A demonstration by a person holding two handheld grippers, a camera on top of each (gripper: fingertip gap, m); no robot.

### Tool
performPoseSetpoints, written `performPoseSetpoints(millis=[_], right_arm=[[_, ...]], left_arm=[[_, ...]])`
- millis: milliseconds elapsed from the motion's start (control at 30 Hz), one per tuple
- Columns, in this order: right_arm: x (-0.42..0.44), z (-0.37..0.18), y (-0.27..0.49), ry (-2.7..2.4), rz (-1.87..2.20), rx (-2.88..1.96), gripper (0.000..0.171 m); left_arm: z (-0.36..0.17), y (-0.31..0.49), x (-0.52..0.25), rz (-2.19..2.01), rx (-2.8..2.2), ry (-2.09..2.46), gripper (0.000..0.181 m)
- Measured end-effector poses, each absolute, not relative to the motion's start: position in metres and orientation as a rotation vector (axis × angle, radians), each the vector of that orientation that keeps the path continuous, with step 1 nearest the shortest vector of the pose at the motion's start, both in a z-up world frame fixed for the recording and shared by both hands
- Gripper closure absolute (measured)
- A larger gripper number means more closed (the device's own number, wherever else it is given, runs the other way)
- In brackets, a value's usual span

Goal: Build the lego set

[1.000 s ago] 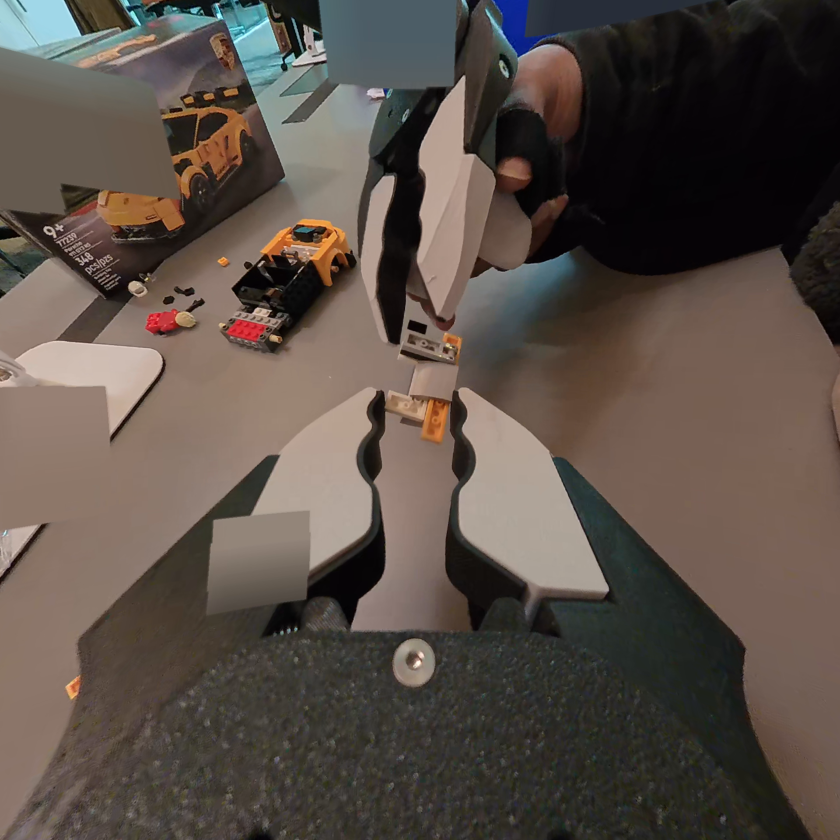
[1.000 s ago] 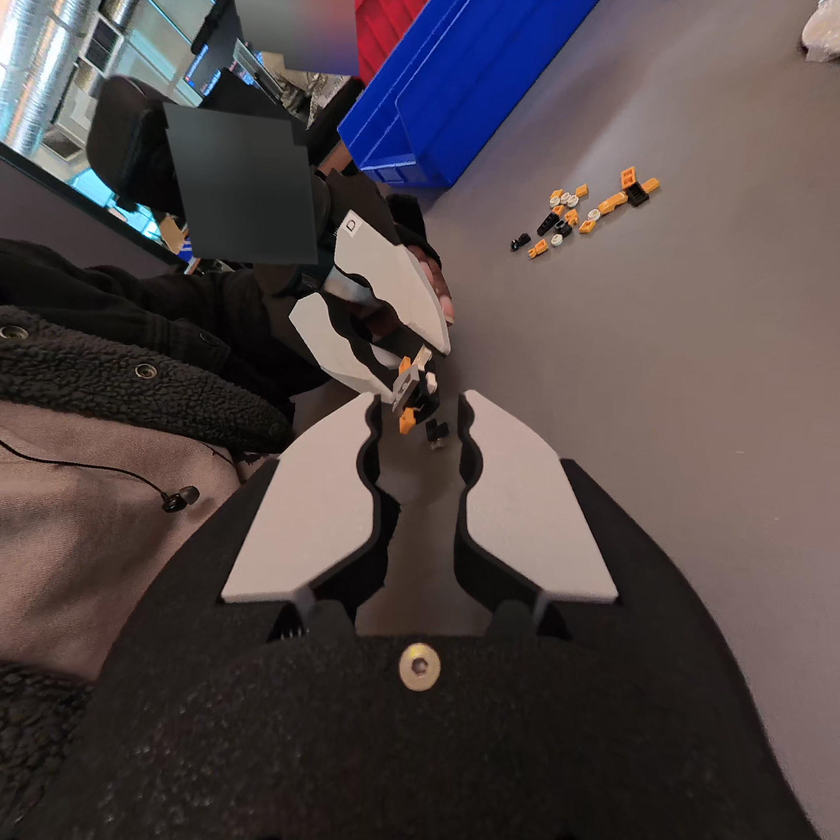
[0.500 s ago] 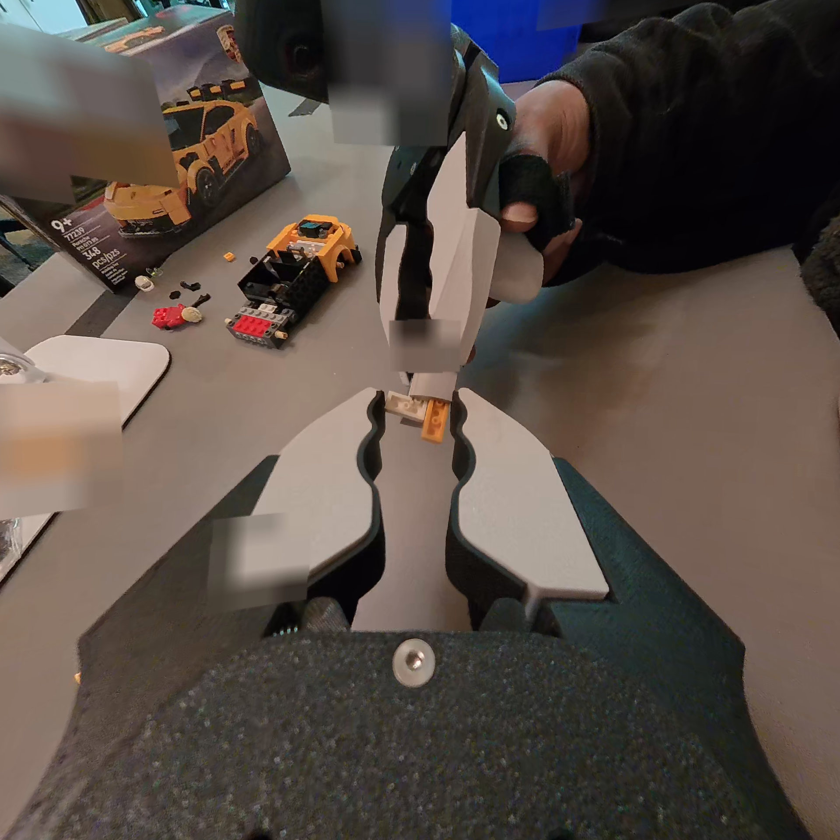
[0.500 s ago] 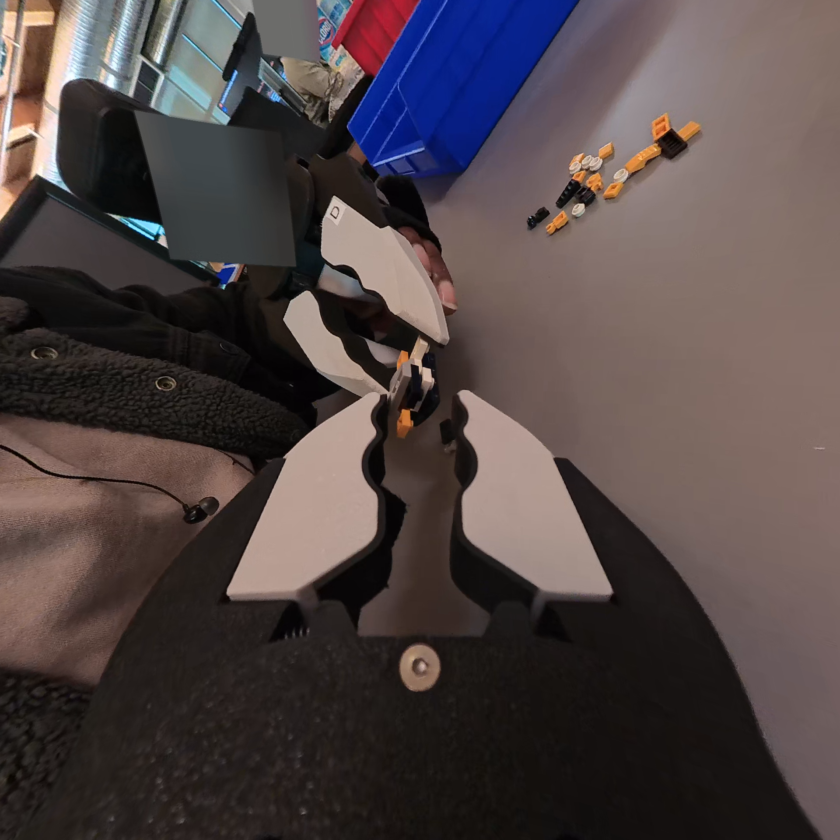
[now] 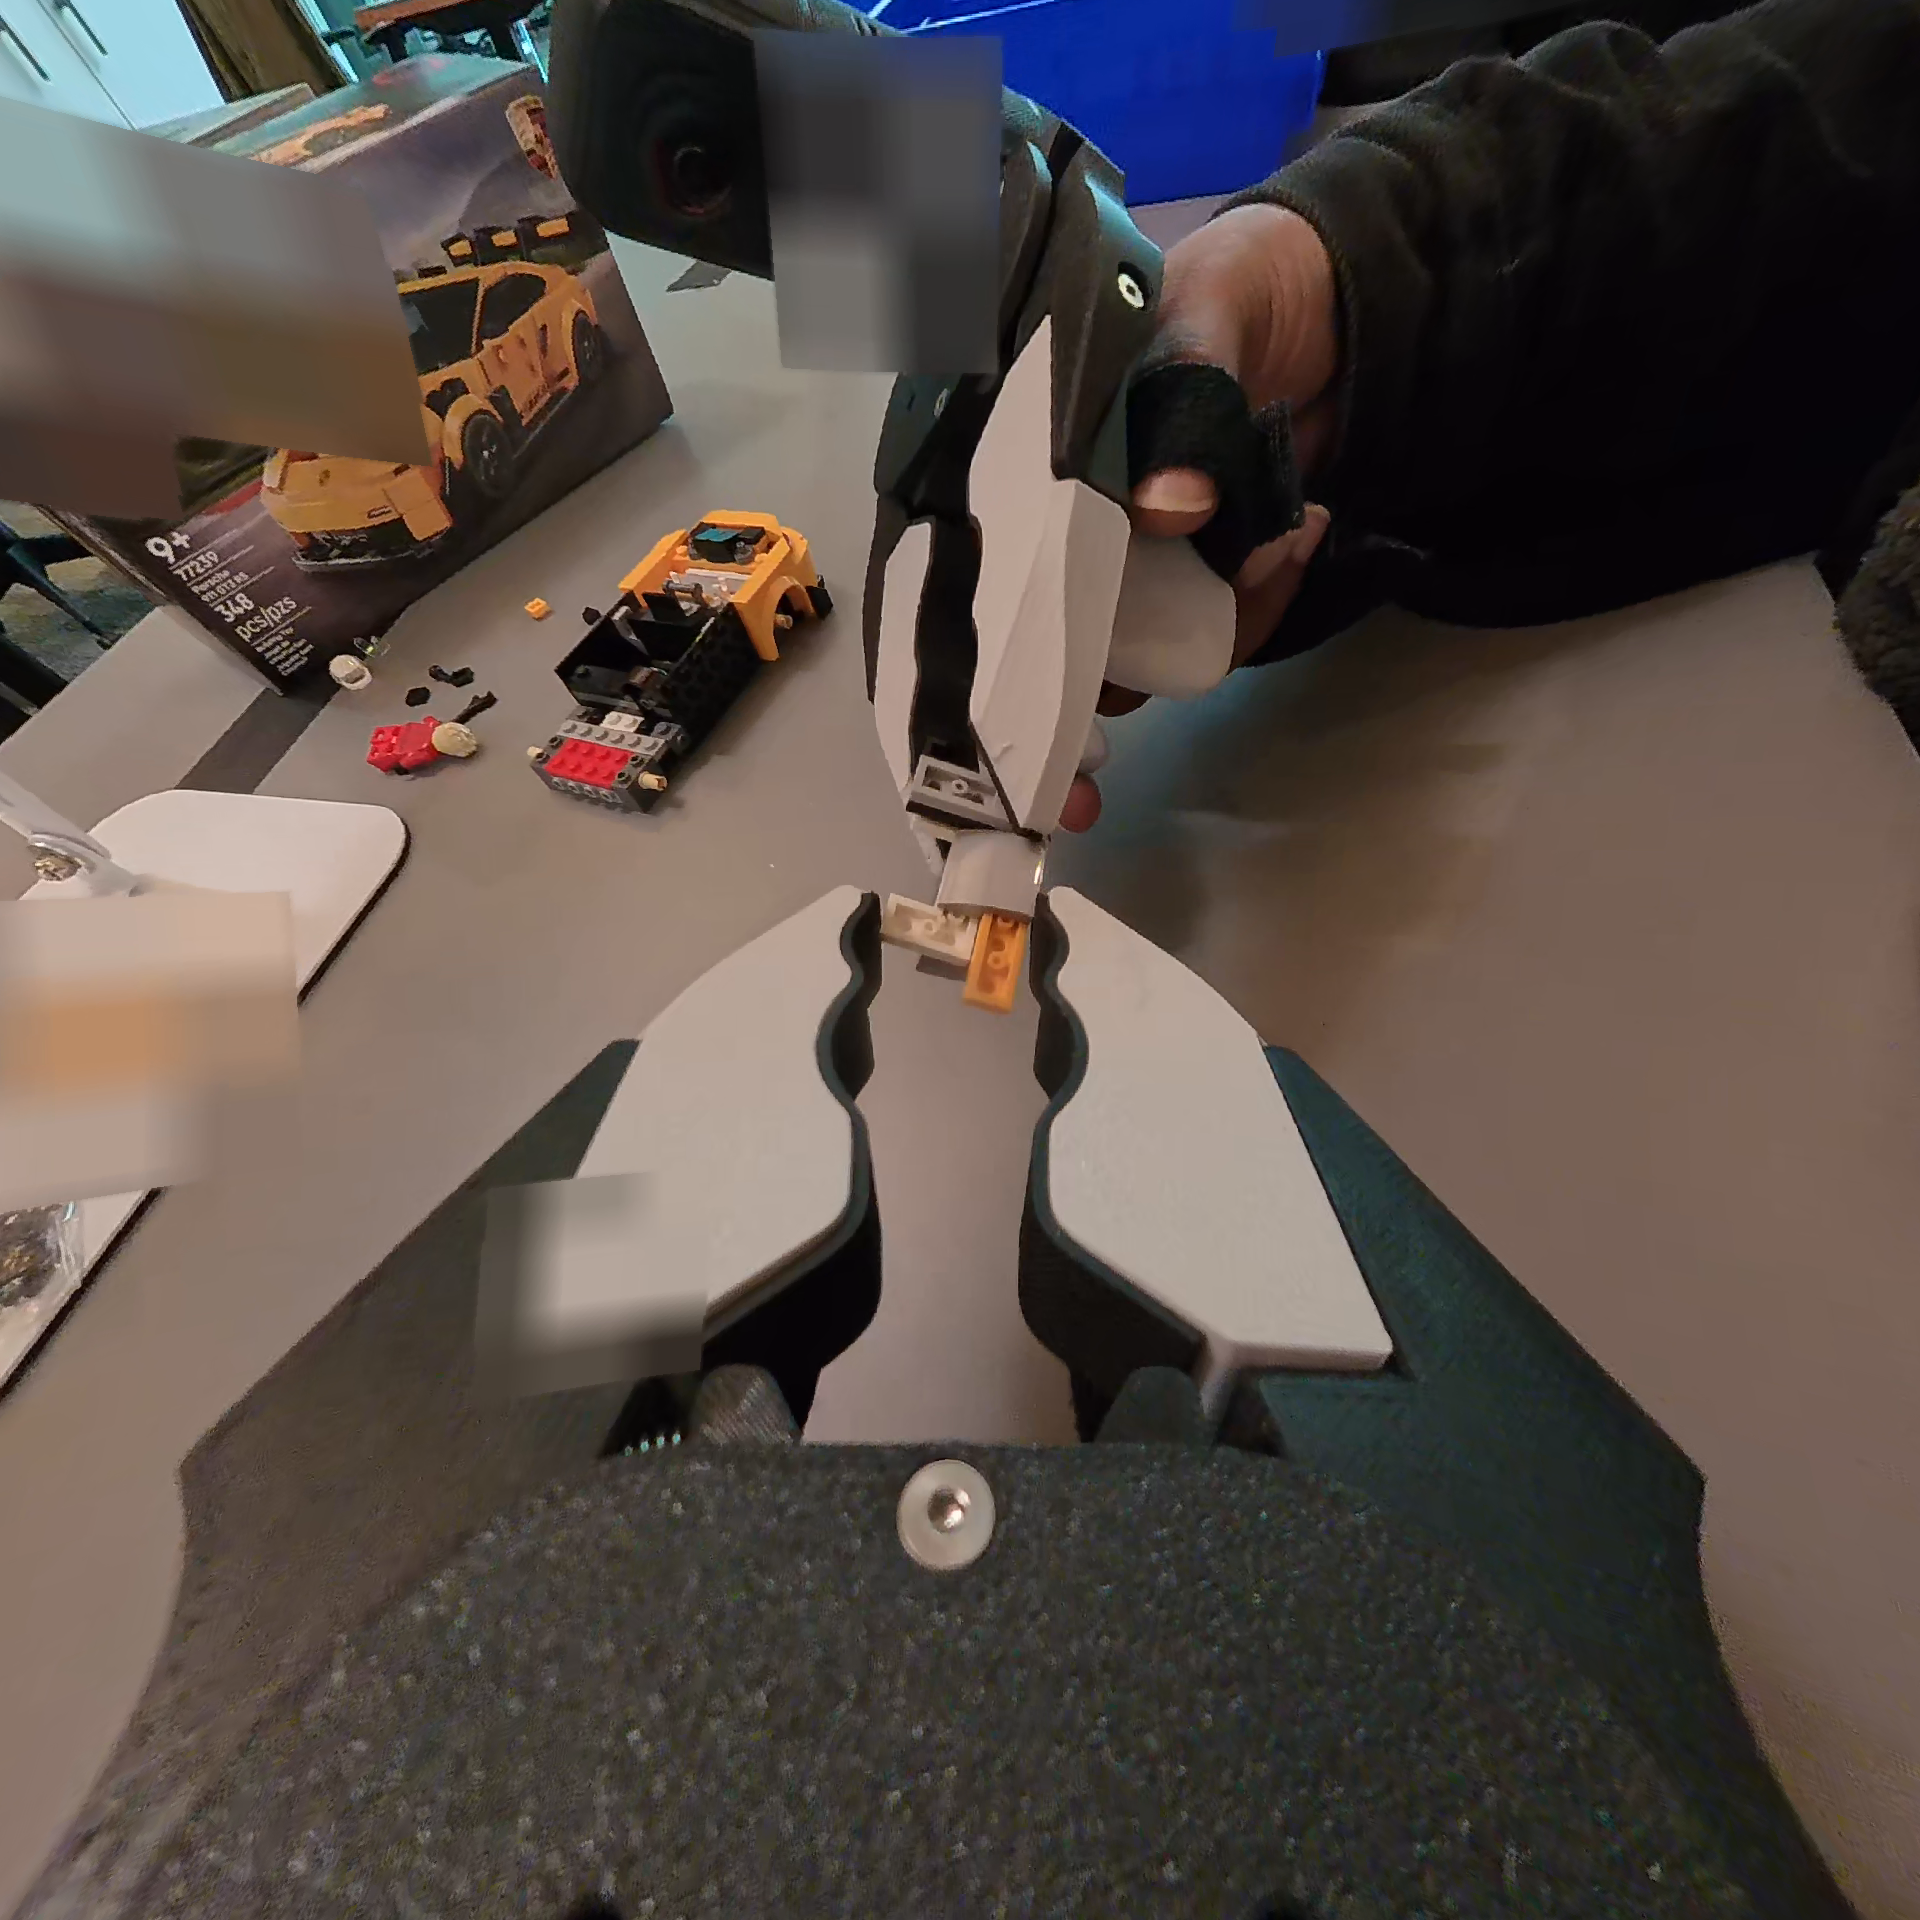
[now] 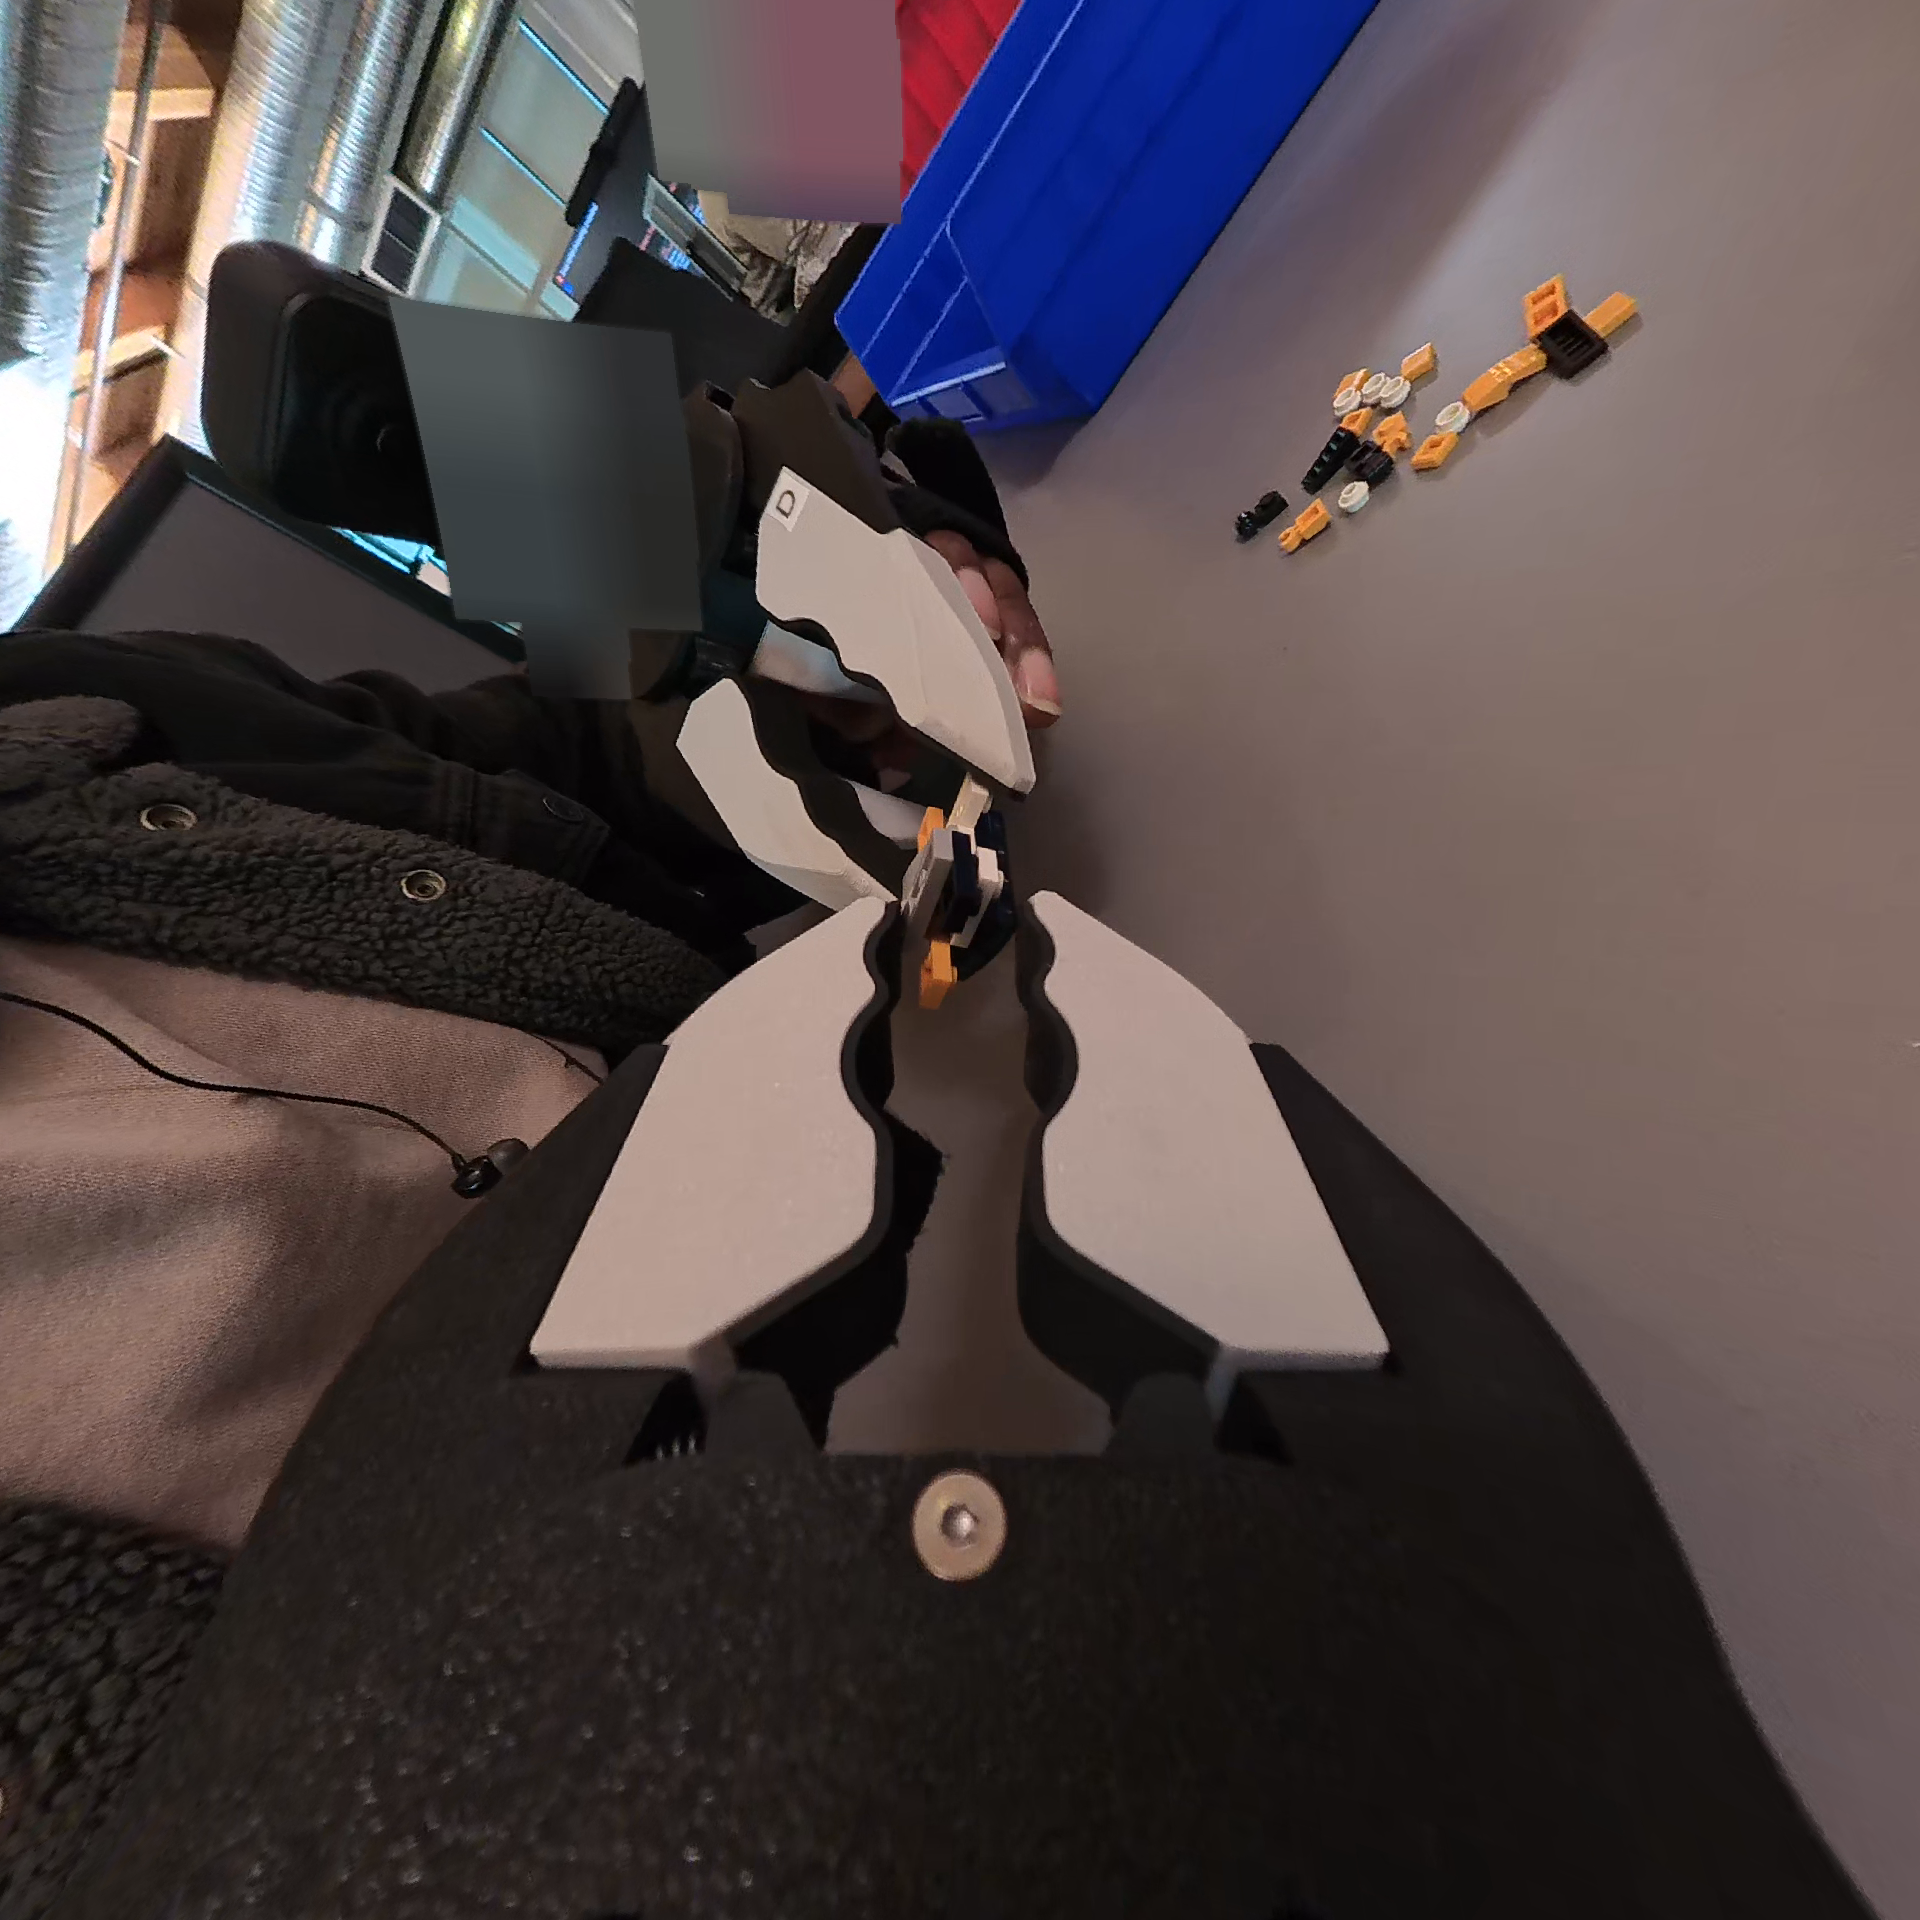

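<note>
My left gripper is shut on a small sub-assembly of white, orange and grey plates, held above the grey table. My right gripper comes down from above, shut on a grey piece that touches the top of the sub-assembly. In the right wrist view the right gripper meets the left gripper tip to tip, with the sub-assembly between them. A partly built orange and black car stands farther back on the left.
The set's box stands at the back left, with a red minifigure part and small black bits beside it. A white pad lies at the left. Several loose orange, black and white pieces lie near a blue bin. Only a small space, under 4 cm, lies between the two pairs of fingers.
My right gripper has come down and closer, bringing the grey piece from a gap above onto the sub-assembly. My left gripper has stayed in place.
</note>
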State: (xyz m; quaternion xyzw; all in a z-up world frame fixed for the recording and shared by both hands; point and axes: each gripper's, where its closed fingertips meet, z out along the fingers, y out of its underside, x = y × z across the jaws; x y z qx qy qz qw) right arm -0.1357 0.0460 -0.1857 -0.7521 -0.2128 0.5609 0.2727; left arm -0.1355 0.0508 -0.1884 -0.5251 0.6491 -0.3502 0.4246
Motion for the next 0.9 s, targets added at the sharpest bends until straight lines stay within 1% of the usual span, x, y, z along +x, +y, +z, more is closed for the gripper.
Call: performPoseSetpoints(millis=[567, 900], right_arm=[[-0.136, -0.172, 0.045, -0.552, 1.595, -1.937, 0.155], [-0.136, -0.154, 0.045, -0.552, 1.631, -1.790, 0.155]], left_arm=[[-0.175, 0.048, -0.136, -0.781, -1.208, 1.616, 0.154], [-0.155, 0.048, -0.136, -0.493, -0.989, 1.567, 0.154]])
